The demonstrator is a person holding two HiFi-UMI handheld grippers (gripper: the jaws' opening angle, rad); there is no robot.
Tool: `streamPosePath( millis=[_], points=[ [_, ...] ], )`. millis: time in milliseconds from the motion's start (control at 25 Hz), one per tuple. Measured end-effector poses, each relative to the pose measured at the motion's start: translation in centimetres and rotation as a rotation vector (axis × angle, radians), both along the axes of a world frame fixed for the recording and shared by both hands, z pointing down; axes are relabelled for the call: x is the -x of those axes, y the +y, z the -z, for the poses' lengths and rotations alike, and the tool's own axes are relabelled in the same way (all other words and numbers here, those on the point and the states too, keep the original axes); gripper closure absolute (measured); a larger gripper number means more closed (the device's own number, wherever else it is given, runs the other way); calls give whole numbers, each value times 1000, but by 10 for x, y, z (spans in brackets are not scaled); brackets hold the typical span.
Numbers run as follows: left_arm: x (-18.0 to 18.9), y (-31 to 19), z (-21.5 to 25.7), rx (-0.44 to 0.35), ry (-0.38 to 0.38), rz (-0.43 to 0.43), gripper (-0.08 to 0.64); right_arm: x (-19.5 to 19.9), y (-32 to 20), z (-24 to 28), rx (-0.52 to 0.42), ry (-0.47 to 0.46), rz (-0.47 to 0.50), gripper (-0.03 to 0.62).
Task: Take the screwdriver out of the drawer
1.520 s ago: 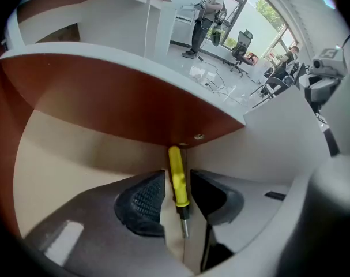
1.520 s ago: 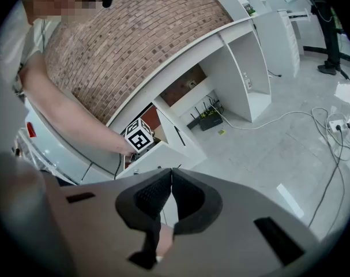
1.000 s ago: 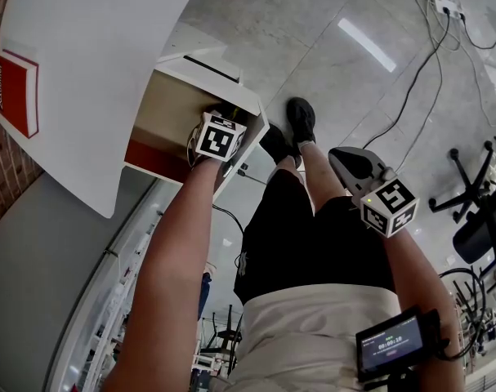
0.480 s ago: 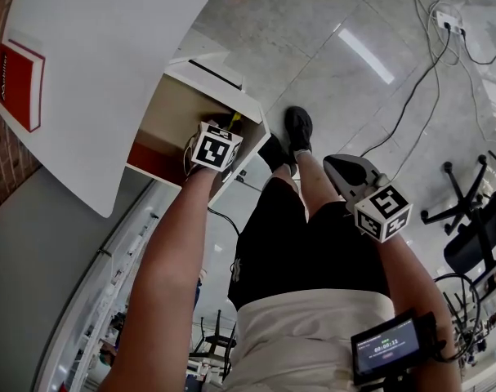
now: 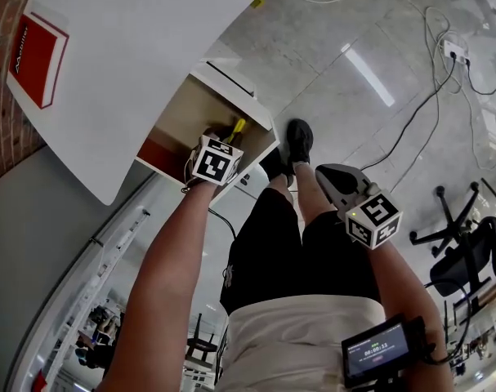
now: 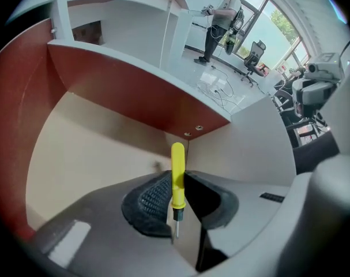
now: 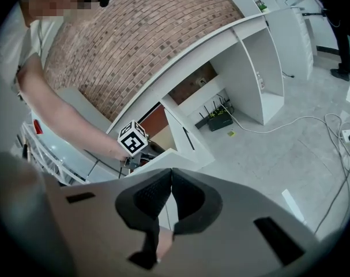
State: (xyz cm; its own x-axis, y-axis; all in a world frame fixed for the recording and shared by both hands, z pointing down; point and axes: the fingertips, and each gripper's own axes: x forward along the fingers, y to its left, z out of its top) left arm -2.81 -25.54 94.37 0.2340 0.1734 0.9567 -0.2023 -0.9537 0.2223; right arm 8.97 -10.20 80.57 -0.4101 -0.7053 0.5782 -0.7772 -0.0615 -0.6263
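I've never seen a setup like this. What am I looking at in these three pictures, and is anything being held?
There is no robot: a person carries a hand-held gripper with two jaws in each hand. The head view comes from a camera on the person's head, looking down at their arms and legs. The other two come from cameras riding on each gripper, looking along its jaws. A white desk carries a red book, and the drawer under it stands open. The left gripper reaches into that drawer; its jaws have just been closing and now pinch a yellow screwdriver by its handle. The right gripper is held away from the desk, jaws together, empty.
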Motion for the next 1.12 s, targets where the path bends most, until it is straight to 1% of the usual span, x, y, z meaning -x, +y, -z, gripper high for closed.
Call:
streamPosePath(
  millis=[400, 720, 880, 1120],
  points=[
    [12, 3, 28, -23, 32, 74, 495, 14, -8, 5, -18, -8, 68, 586],
    [33, 3, 47, -58, 43, 135, 495, 26, -10, 10, -31, -5, 111, 586],
    [35, -1, 65, -80, 81, 172, 495, 29, -13, 13, -37, -1, 125, 586],
    [43, -4, 102, -92, 145, 214, 496, 38, -25, 31, -53, 11, 149, 586]
  ],
)
